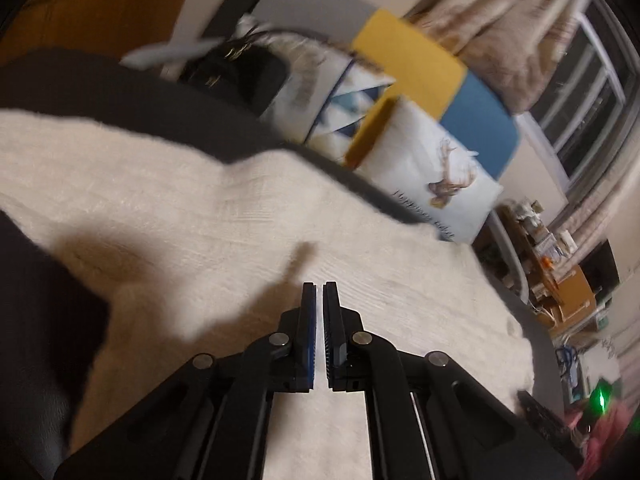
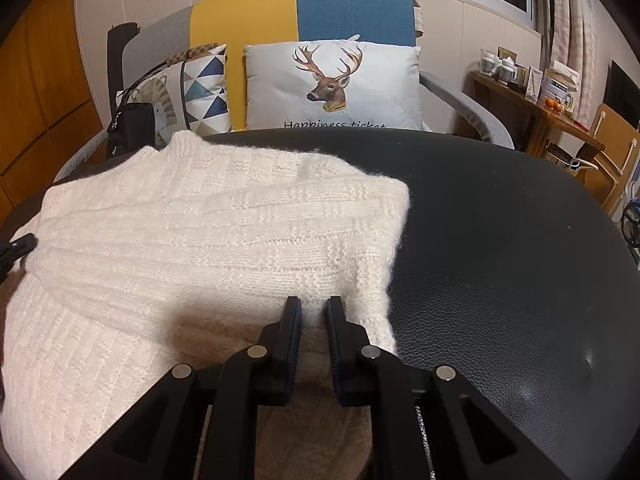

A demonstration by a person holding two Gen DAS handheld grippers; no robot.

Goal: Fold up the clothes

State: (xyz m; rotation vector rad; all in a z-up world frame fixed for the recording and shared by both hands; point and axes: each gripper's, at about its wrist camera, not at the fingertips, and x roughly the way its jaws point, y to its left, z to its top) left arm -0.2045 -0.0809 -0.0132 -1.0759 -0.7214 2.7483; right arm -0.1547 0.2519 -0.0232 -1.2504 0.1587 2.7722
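Cream ribbed sweater (image 2: 208, 240) lies folded on black leather; right tool (image 2: 314, 306) pinches its edge, left tool (image 1: 319, 289) clenched empty.

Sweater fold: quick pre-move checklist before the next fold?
1. Right claw gripping the sweater: ok, knit is pinched between its fingers at the near edge.
2. Left claw empty: ok, shut with nothing between the fingers, above the knit.
3. Sweater fully on the black surface: cannot tell, its left side runs out of view.
4. Bare black surface right of the sweater: ok.
5. Left view sharp enough to aim: not ok, blurred.
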